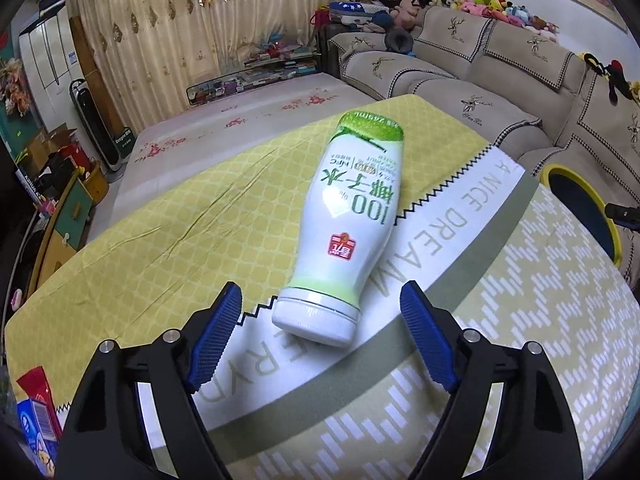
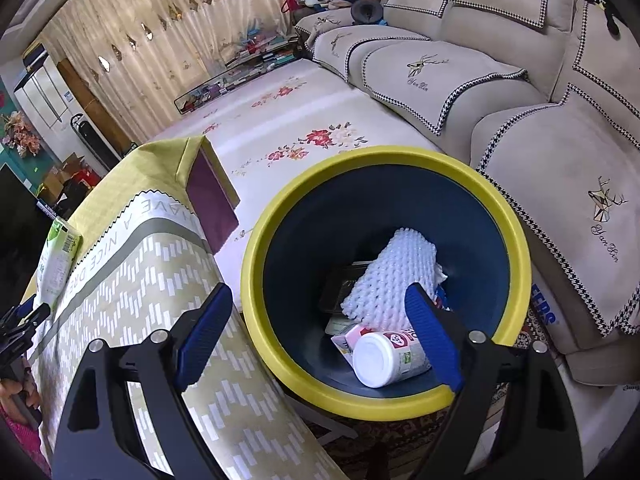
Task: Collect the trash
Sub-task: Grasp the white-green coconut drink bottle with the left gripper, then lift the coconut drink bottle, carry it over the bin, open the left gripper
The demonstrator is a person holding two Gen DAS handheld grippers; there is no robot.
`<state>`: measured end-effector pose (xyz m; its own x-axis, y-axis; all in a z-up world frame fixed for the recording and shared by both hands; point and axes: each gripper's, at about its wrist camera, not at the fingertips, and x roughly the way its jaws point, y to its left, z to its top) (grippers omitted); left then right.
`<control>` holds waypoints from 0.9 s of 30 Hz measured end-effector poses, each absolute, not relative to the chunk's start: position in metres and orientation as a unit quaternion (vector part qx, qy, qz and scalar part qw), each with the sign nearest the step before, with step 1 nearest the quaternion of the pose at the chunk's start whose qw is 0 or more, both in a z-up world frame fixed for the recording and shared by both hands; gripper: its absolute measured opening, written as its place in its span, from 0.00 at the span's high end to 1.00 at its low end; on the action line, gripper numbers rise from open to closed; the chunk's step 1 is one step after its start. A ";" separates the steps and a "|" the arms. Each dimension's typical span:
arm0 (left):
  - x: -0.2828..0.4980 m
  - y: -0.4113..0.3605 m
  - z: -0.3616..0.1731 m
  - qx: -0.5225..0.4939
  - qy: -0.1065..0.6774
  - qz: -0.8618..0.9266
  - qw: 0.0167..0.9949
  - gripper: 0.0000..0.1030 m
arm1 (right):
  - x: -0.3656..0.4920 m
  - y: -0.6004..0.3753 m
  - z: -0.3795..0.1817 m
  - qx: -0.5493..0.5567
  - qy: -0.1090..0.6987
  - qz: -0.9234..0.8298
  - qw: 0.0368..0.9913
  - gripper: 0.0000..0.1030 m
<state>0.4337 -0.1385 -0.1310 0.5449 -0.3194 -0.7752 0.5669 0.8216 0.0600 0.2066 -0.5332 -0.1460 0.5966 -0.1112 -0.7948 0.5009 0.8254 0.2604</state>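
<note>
The coconut-water bottle (image 1: pixel 350 216) lies on its side on the cloth-covered worktop (image 1: pixel 160 224), cap end between the left gripper's (image 1: pixel 322 312) spread fingers, clear cloth on either side. The right gripper's (image 2: pixel 320 312) fingers stand apart and empty above the yellow-rimmed bin (image 2: pixel 256 240), just beside the worktop edge, trash lying inside.

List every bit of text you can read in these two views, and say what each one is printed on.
"100%" and large Chinese characters: lying bottle; its small print is too small to read.
"A NICE DREAM": white band of the tablecloth; in the right wrist view it reads "HAVE A NICE DRE", then is cut off.
"Yan Bin"-like script under the deer: sofa cover, uncertain.
Bin contents' labels: unreadable.
</note>
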 end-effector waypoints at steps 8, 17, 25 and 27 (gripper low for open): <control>0.446 -0.149 -0.132 0.148 0.396 -0.266 0.867 0.29 | 0.208 -0.531 -0.146 0.232 0.412 -0.177 0.863 0.19; 0.449 -0.148 -0.139 0.156 0.397 -0.268 0.864 0.39 | 0.201 -0.529 -0.147 0.229 0.413 -0.174 0.864 0.19; 0.441 -0.141 -0.141 0.154 0.390 -0.270 0.867 0.52 | 0.196 -0.520 -0.145 0.221 0.412 -0.164 0.868 0.19; 0.436 -0.142 -0.140 0.164 0.385 -0.270 0.868 0.56 | 0.195 -0.519 -0.143 0.220 0.410 -0.162 0.870 0.19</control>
